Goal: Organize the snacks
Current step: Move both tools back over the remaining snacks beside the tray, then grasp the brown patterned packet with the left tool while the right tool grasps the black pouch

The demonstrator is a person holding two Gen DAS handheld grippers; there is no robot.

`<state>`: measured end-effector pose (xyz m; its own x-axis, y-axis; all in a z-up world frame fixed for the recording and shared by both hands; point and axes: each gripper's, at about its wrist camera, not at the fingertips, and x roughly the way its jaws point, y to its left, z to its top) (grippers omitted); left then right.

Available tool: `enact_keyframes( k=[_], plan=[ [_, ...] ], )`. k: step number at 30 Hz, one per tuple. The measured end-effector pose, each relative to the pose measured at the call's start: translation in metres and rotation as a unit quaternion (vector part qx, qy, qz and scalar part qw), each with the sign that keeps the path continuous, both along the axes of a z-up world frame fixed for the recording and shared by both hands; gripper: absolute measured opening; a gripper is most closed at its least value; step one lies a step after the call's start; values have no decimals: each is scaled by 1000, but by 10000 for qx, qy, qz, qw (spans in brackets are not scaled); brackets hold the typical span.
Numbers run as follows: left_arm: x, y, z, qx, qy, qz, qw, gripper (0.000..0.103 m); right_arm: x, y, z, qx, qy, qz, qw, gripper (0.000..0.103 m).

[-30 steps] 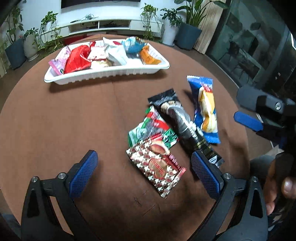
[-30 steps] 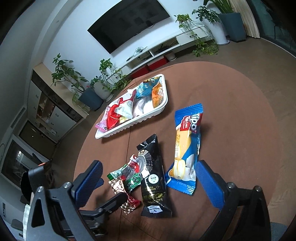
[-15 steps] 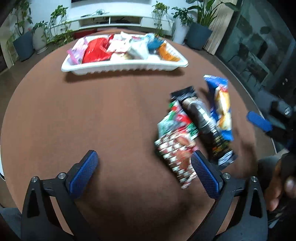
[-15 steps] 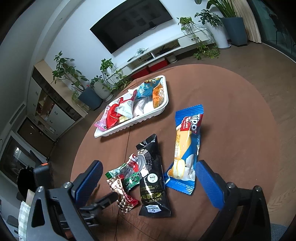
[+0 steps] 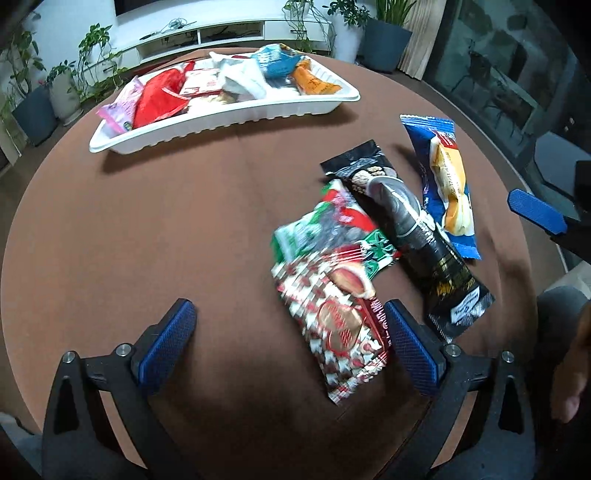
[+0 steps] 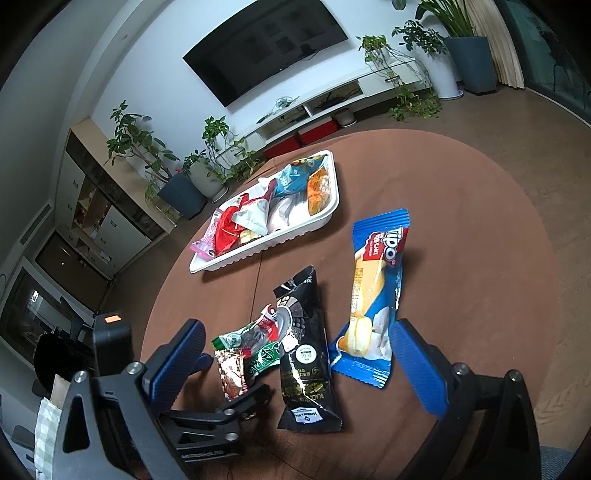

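Observation:
Several loose snacks lie on the round brown table (image 5: 147, 229): a red-and-white patterned packet (image 5: 332, 325), a green-and-red packet (image 5: 325, 229), a long black packet (image 5: 410, 236) and a blue Tipo cake packet (image 5: 443, 181). A white tray (image 5: 221, 118) holds several snacks at the far side. My left gripper (image 5: 288, 347) is open, low over the table, its right finger beside the patterned packet. My right gripper (image 6: 295, 362) is open above the black packet (image 6: 303, 343) and the blue packet (image 6: 373, 295). The tray also shows in the right wrist view (image 6: 258, 251).
A white TV console (image 5: 199, 29) and potted plants (image 5: 384, 33) stand beyond the table. A wall TV (image 6: 266, 48) and a cabinet (image 6: 99, 206) show in the right wrist view. The left gripper's body (image 6: 207, 413) sits at the lower left there.
My left gripper has swung left and then back right, so the loose snacks and tray shifted across its view. My right gripper has barely moved. Both stay open.

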<state>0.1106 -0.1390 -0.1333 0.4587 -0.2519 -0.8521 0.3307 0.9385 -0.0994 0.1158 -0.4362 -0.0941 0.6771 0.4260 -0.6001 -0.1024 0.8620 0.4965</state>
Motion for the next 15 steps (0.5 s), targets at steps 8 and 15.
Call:
enact_keyframes(
  k=[8, 15],
  plan=[
    [-5, 20, 3, -110, -85, 13, 9999, 88, -3, 9, -1, -250, 28, 91, 9996, 103],
    [-8, 11, 5, 15, -281, -287, 9992, 52, -10, 26, -2, -747, 65, 328, 9966, 94]
  ],
)
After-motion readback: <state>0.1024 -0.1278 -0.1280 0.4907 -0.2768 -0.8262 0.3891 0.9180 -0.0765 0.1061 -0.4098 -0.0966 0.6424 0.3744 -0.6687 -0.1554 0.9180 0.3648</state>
